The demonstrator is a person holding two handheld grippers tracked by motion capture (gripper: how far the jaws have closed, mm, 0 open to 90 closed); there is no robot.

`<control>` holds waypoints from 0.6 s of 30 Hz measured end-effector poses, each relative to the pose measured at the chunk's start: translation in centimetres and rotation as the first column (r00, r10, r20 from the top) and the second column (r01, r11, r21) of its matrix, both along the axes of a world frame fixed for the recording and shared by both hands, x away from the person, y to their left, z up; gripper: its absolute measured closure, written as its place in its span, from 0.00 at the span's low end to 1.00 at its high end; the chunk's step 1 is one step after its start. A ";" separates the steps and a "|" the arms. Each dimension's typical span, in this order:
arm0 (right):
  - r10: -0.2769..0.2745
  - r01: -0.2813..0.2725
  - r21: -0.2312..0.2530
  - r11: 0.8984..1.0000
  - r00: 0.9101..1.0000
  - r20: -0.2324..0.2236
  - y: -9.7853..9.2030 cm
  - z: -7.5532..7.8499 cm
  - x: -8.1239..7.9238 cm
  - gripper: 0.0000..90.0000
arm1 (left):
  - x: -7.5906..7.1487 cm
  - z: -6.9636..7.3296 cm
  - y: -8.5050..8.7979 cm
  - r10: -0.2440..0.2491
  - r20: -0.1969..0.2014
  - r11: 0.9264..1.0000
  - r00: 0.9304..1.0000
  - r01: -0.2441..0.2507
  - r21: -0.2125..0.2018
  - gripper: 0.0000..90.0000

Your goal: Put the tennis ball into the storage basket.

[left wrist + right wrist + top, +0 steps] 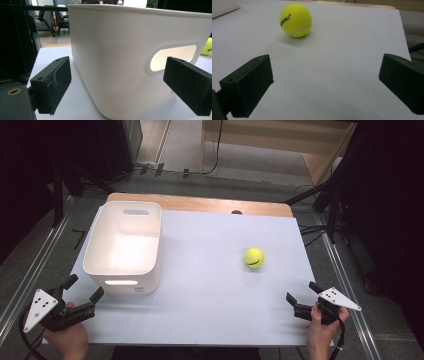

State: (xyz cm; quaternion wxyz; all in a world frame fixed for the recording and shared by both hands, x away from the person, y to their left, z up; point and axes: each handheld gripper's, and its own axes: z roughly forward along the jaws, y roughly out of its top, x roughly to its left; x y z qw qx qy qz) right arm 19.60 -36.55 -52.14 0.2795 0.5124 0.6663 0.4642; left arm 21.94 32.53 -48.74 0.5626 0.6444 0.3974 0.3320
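Bare table [210, 290] is lying open between the right gripper [301, 293] and the ball [254, 257] at centre right of the high view. At left, the white bin [125, 245] is standing just beyond the left gripper [82, 287] (jaws spread wide), blocking its way.

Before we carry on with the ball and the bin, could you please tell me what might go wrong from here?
1. The tennis ball sits loose on the smooth white table; a nudge from the open right tongs could roll it towards the edge.
2. The white bin looks light, and the open left tongs are close to its near wall, so a bump may shift it.
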 end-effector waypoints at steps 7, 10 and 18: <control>0.002 -0.002 -0.011 1.000 1.000 -0.001 0.1 0.0 0.1 0.00 | 0.0 0.0 0.0 -0.001 0.000 1.000 1.000 0.001 0.007 0.09; 0.002 -0.002 -0.016 1.000 1.000 -0.007 0.2 0.0 0.0 0.00 | 0.0 0.0 -0.1 0.001 -0.002 1.000 1.000 -0.001 0.009 0.09; -0.003 0.002 -0.023 1.000 1.000 -0.015 0.4 0.2 0.1 0.00 | 0.0 0.0 -0.2 0.000 0.000 1.000 1.000 0.000 0.014 0.09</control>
